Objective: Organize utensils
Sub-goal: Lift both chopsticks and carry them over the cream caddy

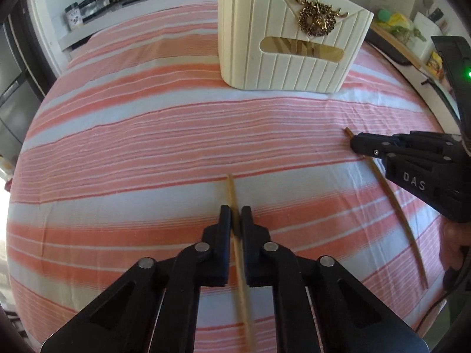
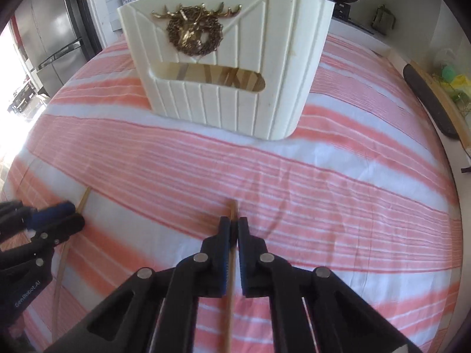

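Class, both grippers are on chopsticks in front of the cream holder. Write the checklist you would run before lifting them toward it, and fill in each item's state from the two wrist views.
1. Left gripper shut on the left chopstick: ok.
2. Right gripper shut on the right chopstick: ok.
3. Each grip near one end, so a long free end hangs behind: not ok for steady carrying.
4. Holder upright on the striped cloth: ok.
5. Cloth between grippers and holder free of obstacles: ok.
6. Room inside the holder, whose top already shows utensils: cannot tell.
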